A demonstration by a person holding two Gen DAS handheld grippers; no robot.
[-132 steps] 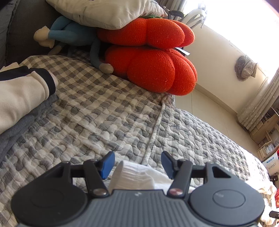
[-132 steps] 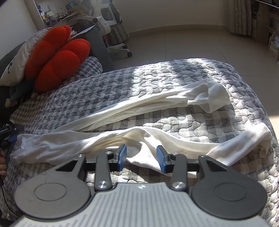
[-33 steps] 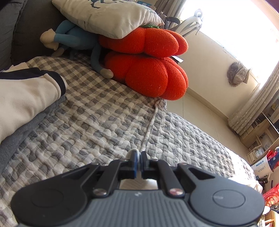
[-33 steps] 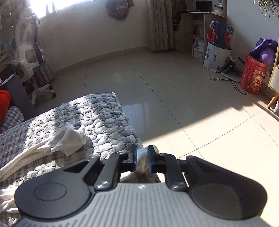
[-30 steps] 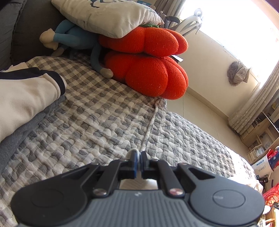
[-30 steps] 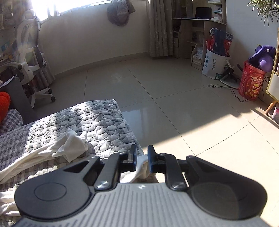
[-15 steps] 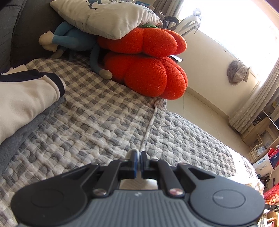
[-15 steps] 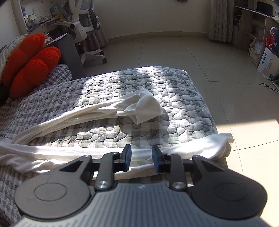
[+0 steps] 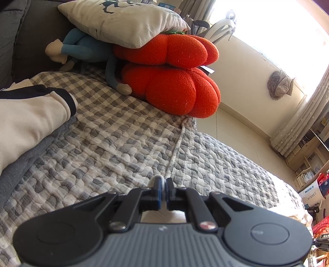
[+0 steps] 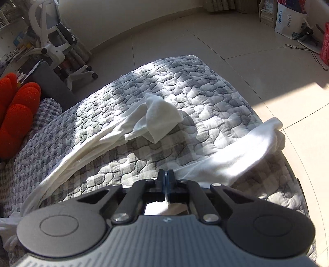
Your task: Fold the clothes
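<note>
A long white garment (image 10: 226, 156) lies stretched across the grey quilted cover (image 10: 205, 92). One end hangs over the bed's right edge, and another strip ends in a crumpled fold (image 10: 158, 117) near the middle. My right gripper (image 10: 165, 174) is shut on this garment's near edge, with white cloth showing under the fingers. In the left wrist view my left gripper (image 9: 163, 182) is shut on the white garment (image 9: 162, 216), low over the quilt (image 9: 123, 143). Only a sliver of cloth shows there.
Two orange pumpkin cushions (image 9: 170, 82), a grey pillow (image 9: 123, 20) and a blue plush doll (image 9: 82, 49) are stacked at the bed's head. A cream garment with a dark cuff (image 9: 30, 115) lies at the left. A white office chair (image 10: 53, 37) and bags (image 10: 287, 18) stand on the tiled floor.
My right gripper let go of the garment's end at the bed's edge, swung back over the bed open, and has now shut on the garment again. The left gripper stayed shut and still.
</note>
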